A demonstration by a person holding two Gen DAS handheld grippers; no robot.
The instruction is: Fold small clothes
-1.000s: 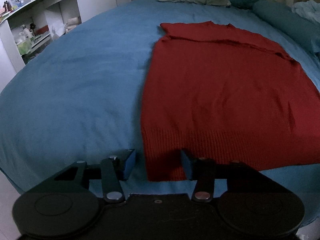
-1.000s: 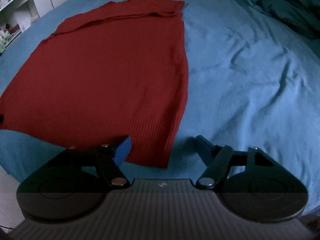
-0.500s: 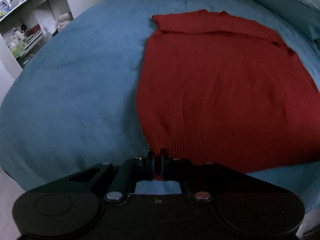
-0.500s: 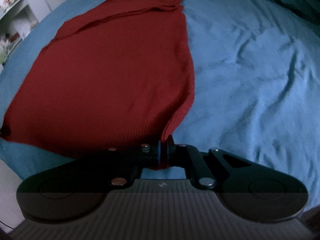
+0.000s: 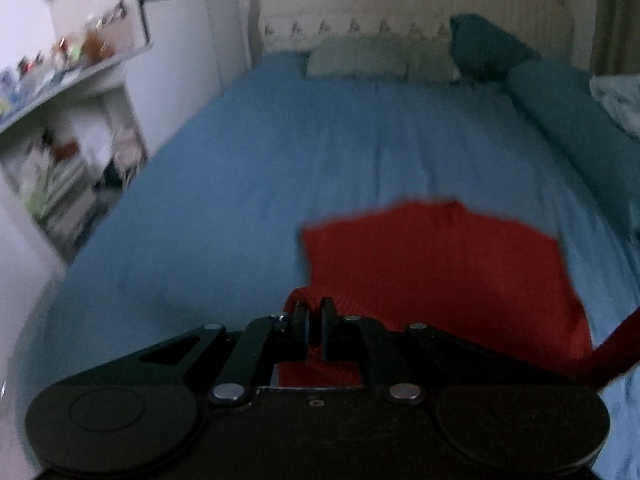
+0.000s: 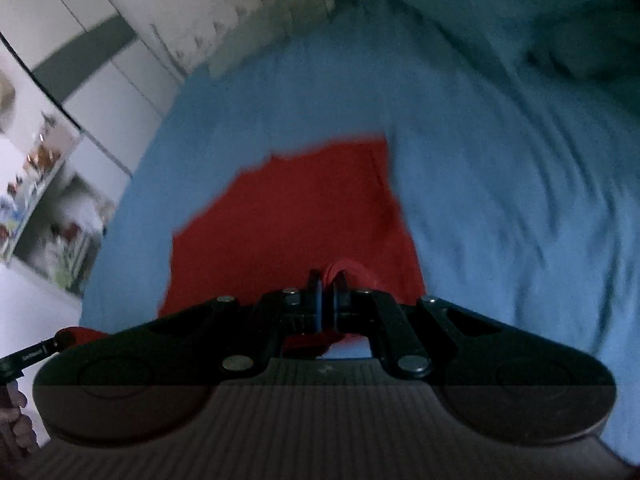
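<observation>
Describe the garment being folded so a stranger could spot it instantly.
Start with the big bed under the blue sheet. On its near part, toward the cameras, lies the red knit top, its near edge lifted and pinched at two corners by the left tongs and the right tongs. It is the only red thing on the bed; the pillows at the headboard are pale green and teal.

left claw (image 5: 315, 312): jaws pinched together, raised | right claw (image 6: 327, 286): jaws pinched together, raised, tilted

Only a tiny white print shows, on the black bar (image 6: 30, 357) left of the right tongs (image 6: 327, 284), too blurred to read.
</observation>
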